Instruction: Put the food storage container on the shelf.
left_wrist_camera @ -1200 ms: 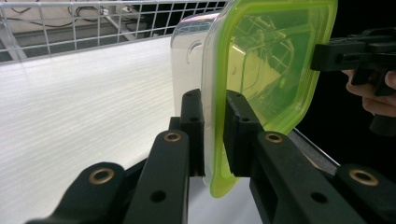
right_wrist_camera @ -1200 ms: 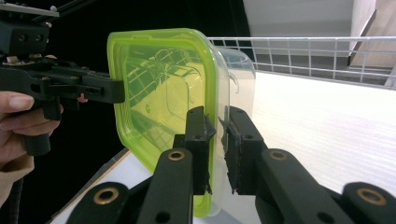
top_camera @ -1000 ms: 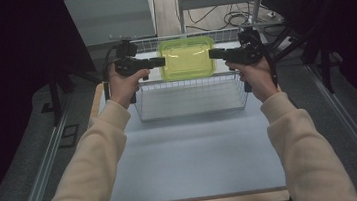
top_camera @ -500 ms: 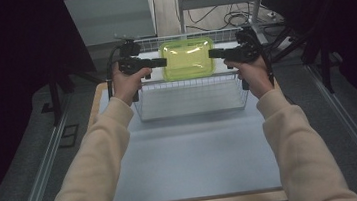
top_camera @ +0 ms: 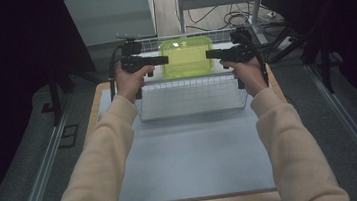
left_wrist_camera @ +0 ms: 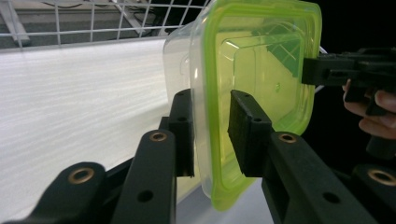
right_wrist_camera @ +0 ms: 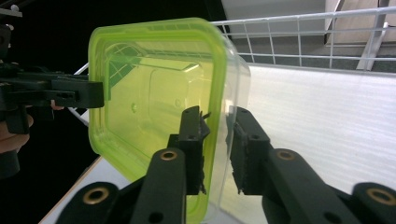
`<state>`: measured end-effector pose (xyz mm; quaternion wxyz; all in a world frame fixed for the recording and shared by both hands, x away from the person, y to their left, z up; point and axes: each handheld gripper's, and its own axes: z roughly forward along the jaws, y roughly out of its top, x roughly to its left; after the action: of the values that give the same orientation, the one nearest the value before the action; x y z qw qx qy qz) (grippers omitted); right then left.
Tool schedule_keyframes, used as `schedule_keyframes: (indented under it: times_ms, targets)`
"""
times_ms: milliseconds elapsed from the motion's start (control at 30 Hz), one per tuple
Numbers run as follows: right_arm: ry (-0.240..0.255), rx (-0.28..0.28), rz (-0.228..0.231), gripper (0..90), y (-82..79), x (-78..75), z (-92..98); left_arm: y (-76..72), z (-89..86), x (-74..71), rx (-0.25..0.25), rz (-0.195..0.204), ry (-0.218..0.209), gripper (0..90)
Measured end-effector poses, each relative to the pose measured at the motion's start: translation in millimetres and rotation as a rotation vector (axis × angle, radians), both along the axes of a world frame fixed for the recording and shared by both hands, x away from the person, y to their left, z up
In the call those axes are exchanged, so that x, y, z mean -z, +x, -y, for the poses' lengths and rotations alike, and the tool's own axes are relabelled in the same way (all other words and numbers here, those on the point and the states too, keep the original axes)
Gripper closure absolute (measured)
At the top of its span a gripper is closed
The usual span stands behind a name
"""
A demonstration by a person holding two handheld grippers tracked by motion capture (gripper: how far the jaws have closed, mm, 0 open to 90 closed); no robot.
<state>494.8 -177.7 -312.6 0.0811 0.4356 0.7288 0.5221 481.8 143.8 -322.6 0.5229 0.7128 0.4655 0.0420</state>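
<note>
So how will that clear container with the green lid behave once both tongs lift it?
The container looks empty, so probably light. Its thin clear walls may flex under the left tongs and right tongs. Smooth plastic gripped at opposite edges could slip or tilt, and both sets of jaws have just been opening.

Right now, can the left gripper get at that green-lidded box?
Yes, it looks so: the left gripper already has the box edge between its jaws, which have just been opening. Whether they press on it is unclear.

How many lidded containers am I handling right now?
1. The clear container with a green lid sits over the far part of the wire basket, between the left gripper and right gripper, one at each end.
</note>
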Motion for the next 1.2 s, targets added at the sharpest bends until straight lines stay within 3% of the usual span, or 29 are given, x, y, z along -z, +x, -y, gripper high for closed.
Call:
schedule_keyframes:
  times_ms: [100, 333, 633, 767, 1000, 1200]
  targets:
    - [0.010, 0.008, 0.001, 74.0, 2.5, 1.1, -0.5, 5.1, 0.5, 3.1, -0.007, -0.021, -0.021, 71.1]
    - [-0.006, 0.027, -0.004, 68.6, 6.2, 4.4, 0.6, 12.1, 1.9, 8.6, -0.036, -0.026, -0.034, 67.2]
    - [-0.019, 0.037, 0.000, 62.0, 7.2, 7.0, -1.5, 14.3, 5.3, 13.0, -0.023, -0.028, -0.044, 50.1]
    - [-0.043, 0.054, 0.011, 53.1, 6.3, 7.6, -5.1, 15.7, 9.5, 15.2, -0.014, -0.022, -0.038, 41.0]
    - [-0.025, 0.086, 0.055, 42.8, 1.8, 2.5, -2.1, 11.6, 7.0, 10.3, -0.021, 0.019, -0.034, 24.1]
    - [-0.003, 0.066, 0.079, 39.2, -9.4, -5.2, 1.5, 1.8, -2.1, 3.1, -0.038, 0.042, -0.031, 20.5]
